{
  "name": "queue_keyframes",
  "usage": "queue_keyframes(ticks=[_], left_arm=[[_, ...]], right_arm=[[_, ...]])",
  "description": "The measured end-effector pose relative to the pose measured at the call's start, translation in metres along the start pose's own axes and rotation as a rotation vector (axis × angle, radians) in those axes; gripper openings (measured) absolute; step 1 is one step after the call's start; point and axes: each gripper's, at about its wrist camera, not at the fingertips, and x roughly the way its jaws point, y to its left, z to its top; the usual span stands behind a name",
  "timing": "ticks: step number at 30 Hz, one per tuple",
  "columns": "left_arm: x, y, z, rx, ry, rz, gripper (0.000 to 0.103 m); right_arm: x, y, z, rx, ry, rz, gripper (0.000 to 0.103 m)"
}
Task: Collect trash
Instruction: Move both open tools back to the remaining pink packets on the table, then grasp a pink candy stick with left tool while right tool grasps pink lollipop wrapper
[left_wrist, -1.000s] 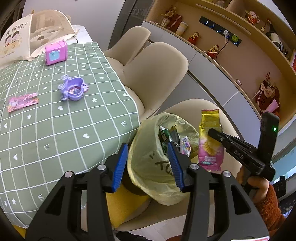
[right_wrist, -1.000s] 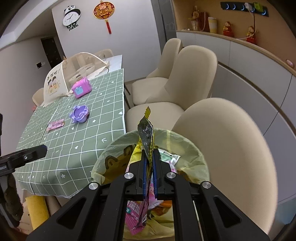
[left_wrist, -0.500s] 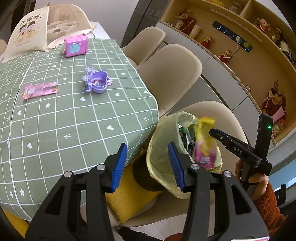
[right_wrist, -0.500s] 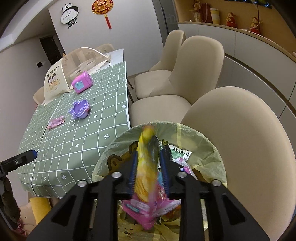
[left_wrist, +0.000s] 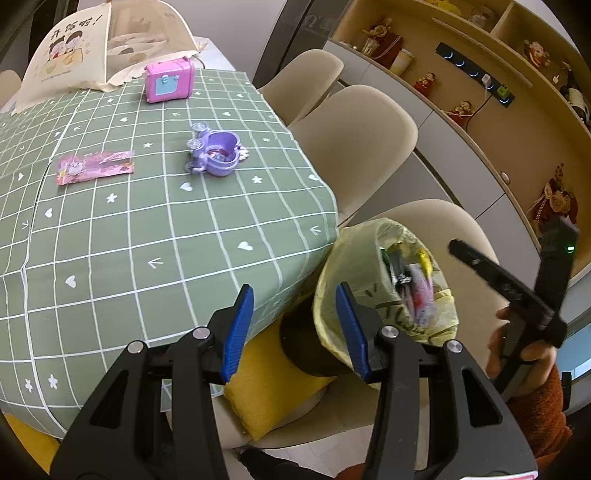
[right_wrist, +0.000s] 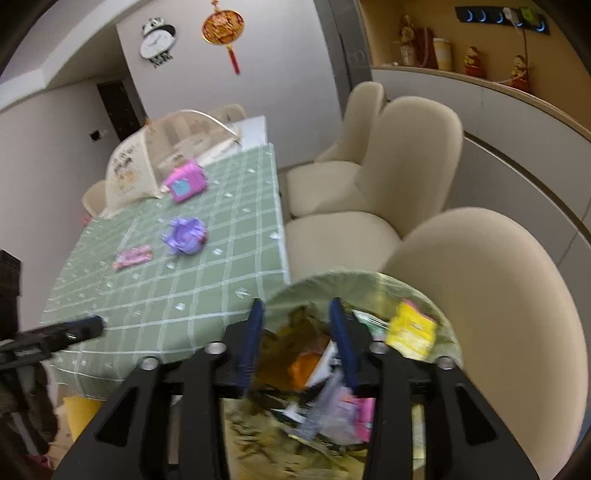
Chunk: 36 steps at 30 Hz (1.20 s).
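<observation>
Two grippers: both held over the table's near corner, each seen from its own wrist camera.
Table (left_wrist: 110, 240): covered by a green checked cloth with white hearts and arrows.
Chairs (right_wrist: 491, 295): three cream shell chairs stand along the table's side; the nearest one rises behind the bin.
Food cover (left_wrist: 107, 48): cream mesh dome at the far end of the table.
Trash bin (right_wrist: 295, 291): lined with a yellow-green bag, standing just beside the table corner, in front of the nearest chair; wrappers fill it, among them a yellow packet (right_wrist: 412, 328) and a blurred pink-and-grey one lower down.
Left gripper (left_wrist: 294, 306): blue pads stand apart with nothing between them, over the cloth's edge and the bin's outer wall.
Right gripper (right_wrist: 297, 334): jaws opening, directly above the bin's mouth; no pad presses on anything, the trash lies below them.
Pink box toy (left_wrist: 168, 82): upright near the food cover.
Purple toy (left_wrist: 216, 153): mid-table, well apart from the bin.
Pink wrapper (left_wrist: 95, 171): flat on the cloth, left of the purple toy, still on the table.
Hand (left_wrist: 524, 347): in an orange sleeve, gripping the right gripper's handle.
</observation>
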Motion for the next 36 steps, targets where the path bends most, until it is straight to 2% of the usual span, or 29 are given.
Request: queue_keyframes(ticks=[3,7,9,11,20,23,26,31,32,33,35,36], left_arm=[[0.002,0.014,0.001,0.003,0.0,0.011,0.05],[0.002,0.043,0.007,0.006,-0.006,0.039,0.05],[0.002,0.063,0.013,0.012,-0.012,0.056,0.05],[0.0,0.083,0.022,0.028,-0.024,0.077,0.05],[0.011,0.183,0.088,0.162,-0.038,0.213,0.05],[0.027,0.198,0.11,0.26,-0.019,0.244,0.05],[0.049,0.207,0.124,0.321,0.031,0.242,0.05],[0.08,0.216,0.124,0.404,0.123,0.254,0.05],[0.083,0.218,0.122,0.411,0.14,0.252,0.045],[0.083,0.218,0.12,0.409,0.144,0.249,0.032],[0.08,0.217,0.116,0.387,0.144,0.244,0.015],[0.073,0.218,0.114,0.353,0.137,0.241,0.013]], right_arm=[[0.004,0.013,0.005,-0.02,0.014,0.041,0.051],[0.014,0.047,0.008,-0.128,0.023,0.01,0.051],[0.022,0.059,0.01,-0.14,0.029,0.029,0.051],[0.036,0.072,0.011,-0.138,0.053,0.053,0.051],[0.095,0.127,0.013,-0.136,0.125,0.018,0.051],[0.11,0.136,0.016,-0.124,0.152,-0.013,0.051],[0.126,0.143,0.019,-0.115,0.19,-0.037,0.051],[0.143,0.156,0.022,-0.118,0.193,-0.019,0.051],[0.146,0.159,0.022,-0.117,0.194,-0.012,0.051],[0.149,0.16,0.022,-0.115,0.195,-0.007,0.051],[0.157,0.165,0.023,-0.104,0.206,0.007,0.051],[0.161,0.168,0.024,-0.1,0.217,0.021,0.051]])
